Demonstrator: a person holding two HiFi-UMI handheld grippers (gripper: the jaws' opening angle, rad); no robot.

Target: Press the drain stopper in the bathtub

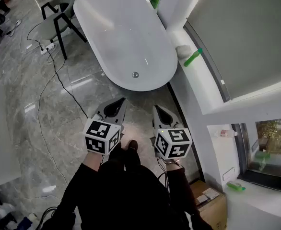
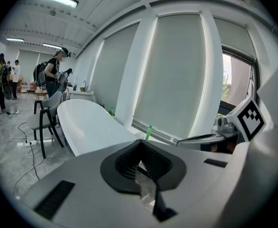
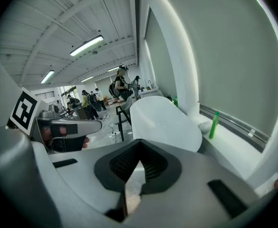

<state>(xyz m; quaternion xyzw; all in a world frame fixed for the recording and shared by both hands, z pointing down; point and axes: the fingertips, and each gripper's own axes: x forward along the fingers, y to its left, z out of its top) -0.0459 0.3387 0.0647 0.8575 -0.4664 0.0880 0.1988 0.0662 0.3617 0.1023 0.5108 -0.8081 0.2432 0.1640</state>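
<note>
White bathtub (image 1: pixel 107 13): drain stopper (image 1: pixel 135 74) sits in its near end.
Left gripper (image 1: pixel 121 101): jaws pressed together, empty, short of the rim.
Right gripper (image 1: pixel 157 109): likewise, pinching nothing.
Risk: I'd guess a tip could skid off the small stopper, or a foot could snag the floor cable (image 1: pixel 59 75).

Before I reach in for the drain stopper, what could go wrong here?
The drain stopper sits low in the bathtub, past its rim. The left gripper and right gripper are short of it, so leaning in could knock the rim. A cable trails on the floor beside the tub: possible trip.
</note>
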